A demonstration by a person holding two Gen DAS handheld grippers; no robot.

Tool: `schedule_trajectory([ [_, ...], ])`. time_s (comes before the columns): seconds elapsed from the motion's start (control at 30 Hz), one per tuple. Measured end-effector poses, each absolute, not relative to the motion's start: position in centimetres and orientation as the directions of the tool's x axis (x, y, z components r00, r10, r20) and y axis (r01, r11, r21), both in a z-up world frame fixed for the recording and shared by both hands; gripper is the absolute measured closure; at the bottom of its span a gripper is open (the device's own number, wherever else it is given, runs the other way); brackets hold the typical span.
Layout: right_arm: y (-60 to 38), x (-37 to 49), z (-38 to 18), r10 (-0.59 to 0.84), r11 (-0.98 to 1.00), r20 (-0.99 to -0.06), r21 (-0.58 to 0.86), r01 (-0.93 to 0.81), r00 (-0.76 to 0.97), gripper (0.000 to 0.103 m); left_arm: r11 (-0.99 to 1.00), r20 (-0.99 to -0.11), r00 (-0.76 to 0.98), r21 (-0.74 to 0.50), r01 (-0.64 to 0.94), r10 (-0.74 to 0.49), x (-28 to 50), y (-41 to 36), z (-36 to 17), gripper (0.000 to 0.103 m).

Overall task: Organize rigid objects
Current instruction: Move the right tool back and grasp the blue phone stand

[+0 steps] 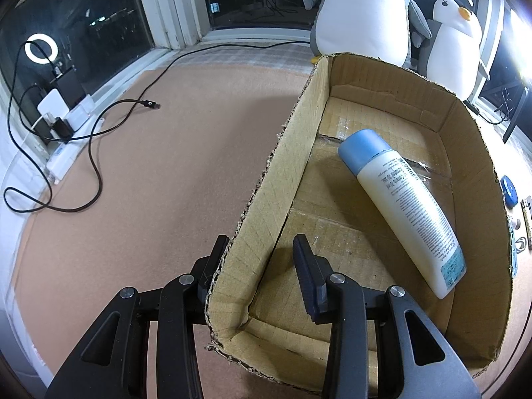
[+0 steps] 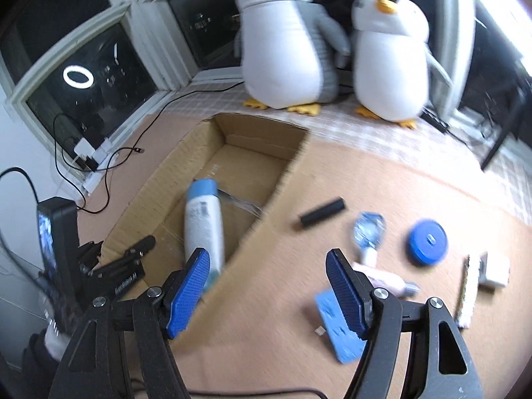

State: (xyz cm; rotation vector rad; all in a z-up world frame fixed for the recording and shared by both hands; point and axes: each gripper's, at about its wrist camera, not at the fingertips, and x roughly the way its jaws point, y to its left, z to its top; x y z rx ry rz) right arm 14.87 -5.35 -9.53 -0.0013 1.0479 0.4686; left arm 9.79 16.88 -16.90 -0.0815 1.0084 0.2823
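Observation:
A white bottle with a blue cap (image 1: 404, 199) lies on the floor of an open cardboard box (image 1: 289, 139). My left gripper (image 1: 262, 266) is open and straddles the box's near left wall, one finger outside, one inside. In the right wrist view the bottle (image 2: 203, 222) lies in the box (image 2: 286, 179), and my left gripper (image 2: 129, 259) shows at the box's near corner. My right gripper (image 2: 267, 286) is open and empty above the table, right of the box. Loose items lie ahead of it: a black cylinder (image 2: 321, 216), a blue round case (image 2: 427, 241), a blue flat card (image 2: 335, 326).
Two plush penguins (image 2: 286, 43) stand behind the box at the window. A black cable (image 1: 99, 126) and chargers lie at the left edge. A small clear-blue item (image 2: 367, 229), a pink tube (image 2: 385, 279), a white block (image 2: 495, 269) and a strip (image 2: 467, 292) lie at right.

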Motion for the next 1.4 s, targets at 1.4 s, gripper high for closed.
schedule_trajectory([
  [1.4,-23.3,1.9,-2.1,0.139,0.987,-0.791,0.061,-0.149,0.595,0.034,0.965,-0.840,0.502,0.085,-0.249,0.204,9.8,16.7,-16.9,0.065],
])
